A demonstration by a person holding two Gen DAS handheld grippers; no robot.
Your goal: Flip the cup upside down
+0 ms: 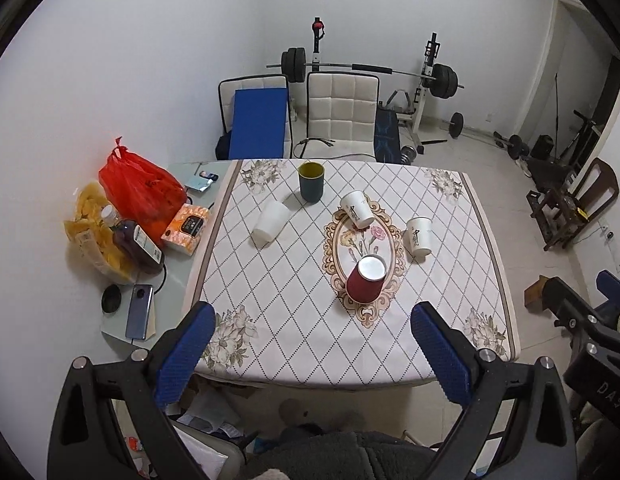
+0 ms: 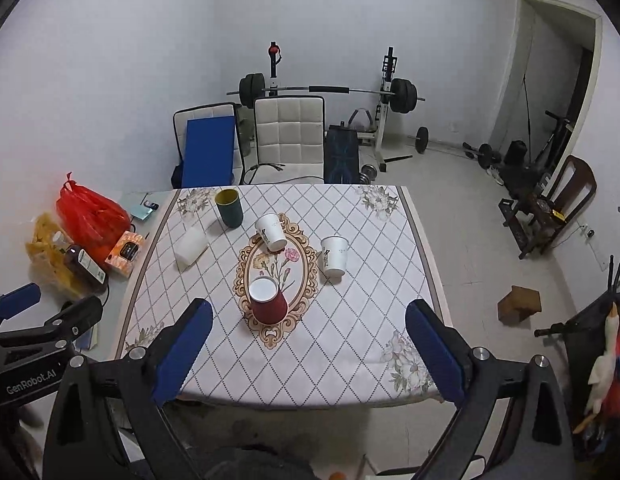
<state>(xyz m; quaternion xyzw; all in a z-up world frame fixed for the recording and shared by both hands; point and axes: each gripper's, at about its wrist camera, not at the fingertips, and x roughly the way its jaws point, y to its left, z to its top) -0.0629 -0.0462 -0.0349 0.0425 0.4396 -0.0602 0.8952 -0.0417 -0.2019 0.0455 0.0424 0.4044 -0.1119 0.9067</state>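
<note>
A red paper cup [image 1: 366,280] [image 2: 267,300] stands upside down on the oval flower motif of the table. A dark green cup [image 1: 311,181] [image 2: 228,207] stands upright at the far side. Two printed white paper cups [image 1: 358,209] [image 1: 419,235] and a plain white cup [image 1: 270,219] stand bottom-up; they also show in the right wrist view [image 2: 271,231] [image 2: 334,256] [image 2: 191,246]. My left gripper [image 1: 314,344] is open and empty above the near table edge. My right gripper [image 2: 310,340] is open and empty, also held back from the cups.
The table [image 1: 450,280] has a quilted cloth. Left of it lie a red bag [image 1: 139,184], a snack bag [image 1: 93,232], a bottle [image 1: 135,240], a tissue box [image 1: 186,229] and a phone [image 1: 139,311]. Chairs [image 1: 342,112] and a barbell rack [image 1: 426,76] stand behind.
</note>
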